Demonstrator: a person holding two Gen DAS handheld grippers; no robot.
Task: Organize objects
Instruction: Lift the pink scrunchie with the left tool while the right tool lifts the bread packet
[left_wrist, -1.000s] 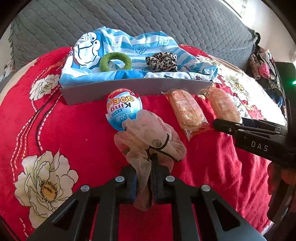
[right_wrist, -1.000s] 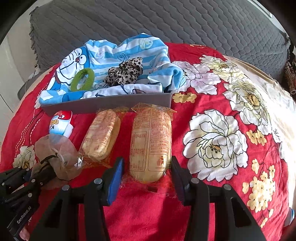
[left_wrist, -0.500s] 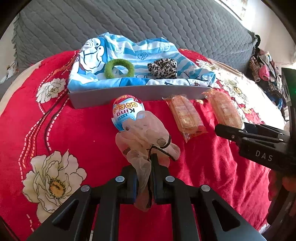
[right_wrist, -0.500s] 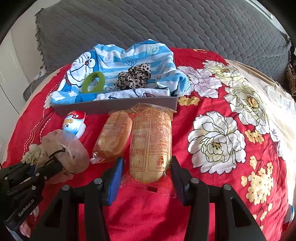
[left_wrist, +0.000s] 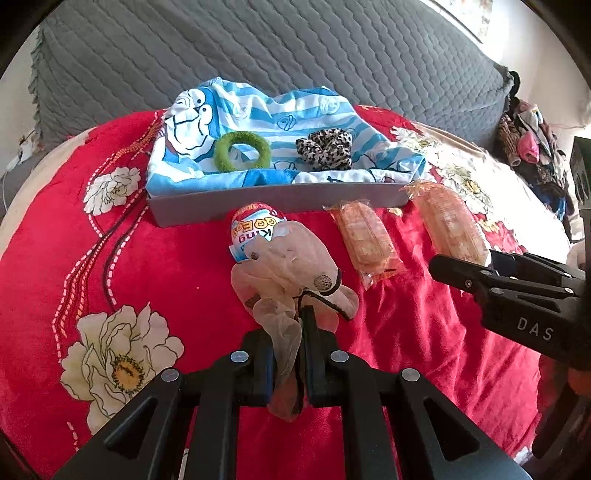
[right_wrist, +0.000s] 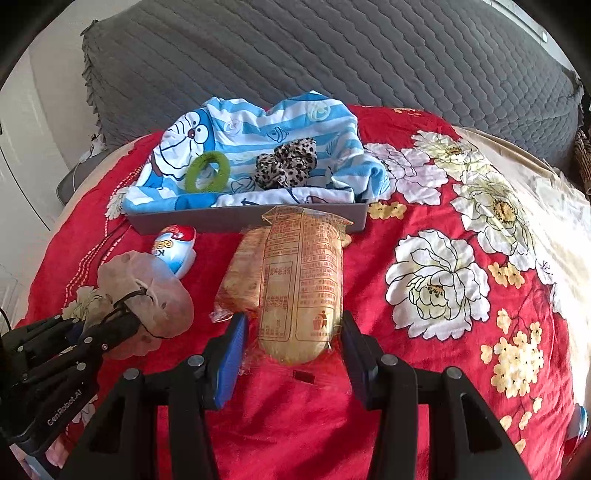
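Left gripper (left_wrist: 295, 332): angled steeply down over the red floral blanket (left_wrist: 147, 280), its jaws clamped tight on the sheer beige scrunchie (left_wrist: 291, 269), whose gauzy folds bunch above the fingertips.
Right gripper (right_wrist: 293, 334): also tilted downward, its blue-padded jaws clenched against both sides of the near end of a wrapped snack bar (right_wrist: 301, 280), label side up.
Second snack bar (right_wrist: 247, 273): lies on the blanket just left of the held one, partly hidden behind it.
Toy egg (left_wrist: 255, 230): rests in front of the grey tray (left_wrist: 258, 203); the scrunchie covers its near side in the left wrist view.
Tray contents: a blue-striped cartoon cloth (left_wrist: 258, 122) fills it, with a green hair ring (left_wrist: 242, 150) and a leopard scrunchie (left_wrist: 325, 149) lying on top, apart from each other.
Hard to make out: the tray's back wall is buried under the cloth; a heap of clothes (left_wrist: 532, 144) at the far right edge is distorted.
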